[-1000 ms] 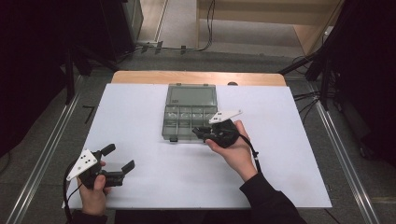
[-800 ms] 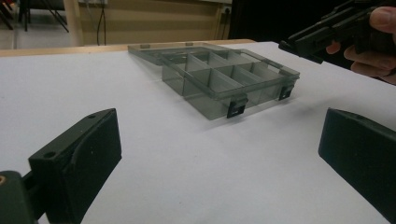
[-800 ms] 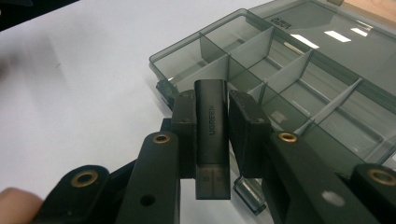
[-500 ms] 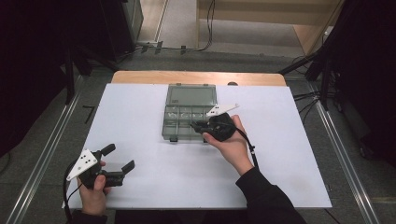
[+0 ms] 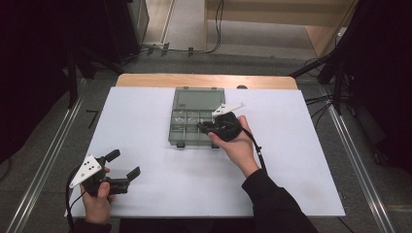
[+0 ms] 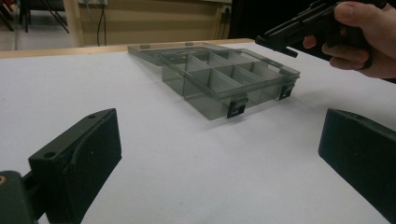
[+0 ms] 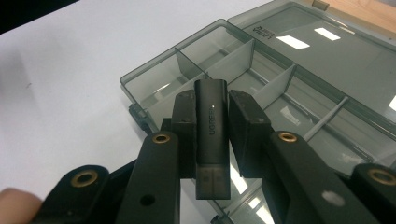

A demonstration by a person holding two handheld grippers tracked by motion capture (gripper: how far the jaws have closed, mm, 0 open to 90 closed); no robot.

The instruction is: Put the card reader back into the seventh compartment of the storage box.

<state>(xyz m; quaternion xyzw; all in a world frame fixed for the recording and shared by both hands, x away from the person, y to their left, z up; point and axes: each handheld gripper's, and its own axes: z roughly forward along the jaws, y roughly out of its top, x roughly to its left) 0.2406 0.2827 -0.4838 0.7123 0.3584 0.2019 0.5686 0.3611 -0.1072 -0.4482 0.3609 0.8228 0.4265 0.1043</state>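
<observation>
A smoky clear compartment box (image 5: 189, 127) lies open at the table's middle, its lid (image 5: 198, 98) folded flat behind it. My right gripper (image 5: 203, 127) hovers over the box's right part, shut on a black USB adapter (image 7: 211, 130) whose metal plug end points back toward the camera. The box (image 7: 261, 79) lies under those jaws with its dividers showing. My left gripper (image 5: 127, 166) rests near the front left of the table, open and holding nothing. From the left gripper view the box (image 6: 224, 77) lies ahead and the right gripper (image 6: 280, 39) hangs above its right end.
A white sheet (image 5: 145, 126) covers the tabletop, with a wooden edge (image 5: 204, 80) at the far side. Metal rails (image 5: 43, 160) run along both sides of the table. The box's two black latches (image 6: 237, 108) face the front.
My right gripper has moved left and slightly away from the person, from the box's front right corner to over its compartments, with the adapter still clamped. The left gripper has stayed put.
</observation>
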